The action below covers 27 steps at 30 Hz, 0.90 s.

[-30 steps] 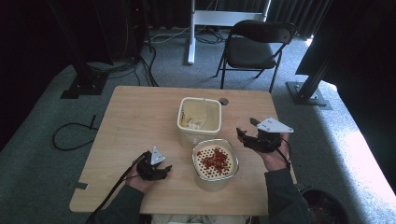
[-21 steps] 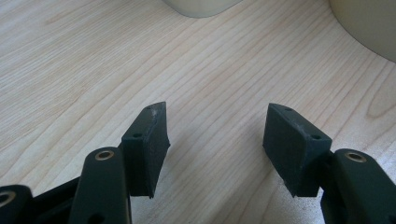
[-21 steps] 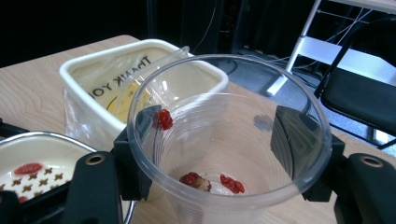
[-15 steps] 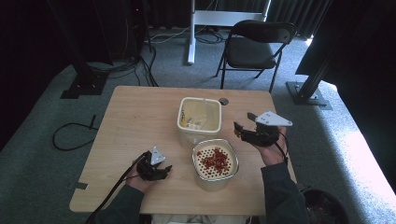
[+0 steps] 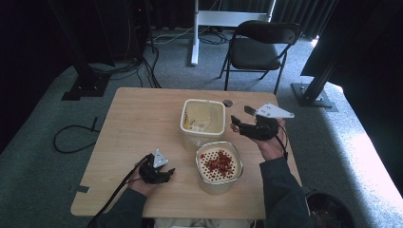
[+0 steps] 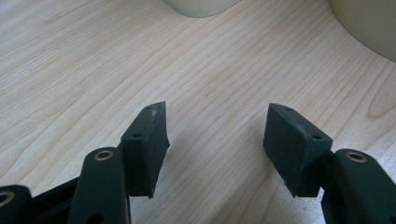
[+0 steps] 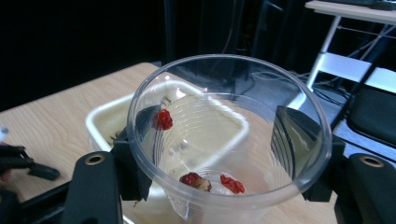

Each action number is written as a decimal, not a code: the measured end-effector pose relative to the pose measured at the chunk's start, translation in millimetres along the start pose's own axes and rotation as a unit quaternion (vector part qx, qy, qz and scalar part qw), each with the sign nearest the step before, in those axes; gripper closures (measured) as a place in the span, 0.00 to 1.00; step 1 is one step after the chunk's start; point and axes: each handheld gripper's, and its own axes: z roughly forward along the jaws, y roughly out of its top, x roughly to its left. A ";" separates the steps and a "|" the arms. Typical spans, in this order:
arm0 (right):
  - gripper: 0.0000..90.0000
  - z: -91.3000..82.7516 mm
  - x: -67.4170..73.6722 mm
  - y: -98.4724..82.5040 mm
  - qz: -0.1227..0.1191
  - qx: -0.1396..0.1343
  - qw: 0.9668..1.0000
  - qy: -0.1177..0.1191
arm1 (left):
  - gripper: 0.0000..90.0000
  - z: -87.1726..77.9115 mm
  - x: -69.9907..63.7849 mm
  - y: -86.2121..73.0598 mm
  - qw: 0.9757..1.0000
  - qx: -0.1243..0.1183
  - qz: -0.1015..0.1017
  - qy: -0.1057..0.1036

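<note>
Clear plastic cup (image 7: 229, 140) sits clamped between the jaws of my right gripper (image 7: 224, 154), one jaw pressing each side of its wall. Three red bits (image 7: 232, 184) are in there: two down at the bottom, one stuck higher on the inside wall. In the high view my right gripper (image 5: 247, 124) is up off the wooden table (image 5: 142, 118), just beside the square cream tub (image 5: 203, 121) near the far edge, and through the cup I can see that tub (image 7: 107, 121) behind it. My left gripper (image 5: 164, 173) is low at the near left of the table, jaws spread wide with bare wood grain between them, nothing held. Just to its right stands the round container (image 5: 218, 166) with a perforated insert and a pile of red pieces on top. A folding chair (image 5: 259, 47) waits beyond the table on the grey carpet.
</note>
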 end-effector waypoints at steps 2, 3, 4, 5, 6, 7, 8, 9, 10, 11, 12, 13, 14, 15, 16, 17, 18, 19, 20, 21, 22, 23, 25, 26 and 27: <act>0.38 6.5 1.1 7.1 0.002 -0.003 1.000 0.007 | 0.45 -0.1 0.2 0.0 1.000 0.001 0.000 0.000; 0.38 8.6 1.3 9.1 0.003 -0.004 1.000 0.010 | 0.45 -0.1 0.2 0.0 1.000 0.001 0.000 -0.001; 0.38 10.8 1.4 10.9 0.005 -0.006 1.000 0.014 | 0.45 -0.1 0.2 0.0 1.000 0.001 0.000 -0.001; 0.38 12.9 1.6 12.8 0.008 -0.008 1.000 0.018 | 0.45 -0.1 0.3 -0.1 1.000 0.001 0.000 -0.001; 0.38 12.9 1.6 12.8 0.008 -0.008 1.000 0.018 | 0.45 -0.1 0.3 -0.1 1.000 0.001 0.000 -0.001; 0.38 15.1 1.9 14.8 0.011 -0.009 1.000 0.022 | 0.45 -0.2 0.5 0.0 1.000 0.001 0.000 -0.002; 0.38 19.5 2.6 19.0 0.014 -0.012 0.999 0.030 | 0.45 -0.1 0.5 0.0 1.000 0.001 -0.001 -0.001; 0.37 21.7 3.3 21.3 0.016 -0.014 0.999 0.034 | 0.45 -0.2 0.5 0.0 1.000 0.001 0.000 -0.001; 0.37 23.6 4.1 23.7 0.017 -0.016 0.999 0.038 | 0.45 0.0 0.4 0.0 1.000 0.000 -0.001 -0.001; 0.37 25.9 5.0 26.1 0.018 -0.017 0.999 0.042 | 0.45 0.0 0.5 0.0 1.000 0.000 -0.001 -0.002; 0.37 25.9 5.0 26.1 0.018 -0.017 0.999 0.042 | 0.45 0.0 0.5 0.0 1.000 0.000 -0.001 -0.002; 0.37 28.4 6.2 28.4 0.019 -0.017 0.999 0.046 | 0.45 0.0 0.4 0.0 1.000 0.000 -0.001 -0.001; 0.37 34.2 8.8 32.8 0.018 -0.015 0.998 0.054 | 0.45 -0.1 0.3 0.0 1.000 0.000 -0.001 -0.001; 0.37 36.3 9.8 34.3 0.016 -0.015 0.998 0.056 | 0.45 -0.2 0.2 0.0 1.000 0.000 -0.001 -0.001; 0.37 39.1 11.2 36.3 0.014 -0.013 0.998 0.061 | 0.45 -0.6 0.4 0.1 1.000 0.001 0.001 -0.002; 0.37 41.7 12.4 38.1 0.011 -0.012 0.998 0.064 | 0.45 -0.6 0.3 0.0 1.000 0.001 0.001 -0.002; 0.37 44.2 13.7 39.9 0.010 -0.013 0.998 0.068 | 0.45 -0.3 0.3 0.0 1.000 0.000 0.000 -0.002; 0.37 46.5 14.9 41.6 0.010 -0.014 0.997 0.072 | 0.45 -0.3 0.6 0.0 1.000 0.001 0.000 -0.002; 0.37 49.0 16.1 43.3 0.008 -0.014 0.997 0.077 | 0.45 -0.2 0.6 0.0 1.000 0.001 0.000 -0.003; 0.37 51.4 17.1 44.4 0.008 -0.015 0.997 0.080 | 0.45 -0.1 0.5 0.0 1.000 0.001 0.000 -0.003; 0.37 54.8 18.2 45.5 0.008 -0.014 0.996 0.084 | 0.45 0.0 0.4 0.0 1.000 0.001 0.000 -0.003; 0.37 58.9 19.1 46.4 0.009 -0.013 0.996 0.091 | 0.45 0.0 0.3 0.1 1.000 0.001 0.000 -0.002; 0.36 69.6 21.2 47.4 0.011 -0.006 0.995 0.098 | 0.45 0.2 0.2 0.1 1.000 0.000 0.000 -0.002; 0.36 73.4 22.3 47.6 0.010 -0.003 0.995 0.101 | 0.45 0.2 0.3 0.1 1.000 0.000 0.000 -0.002; 0.36 78.4 23.7 47.8 0.009 0.001 0.995 0.103 | 0.45 0.1 0.3 0.1 1.000 0.000 0.001 -0.002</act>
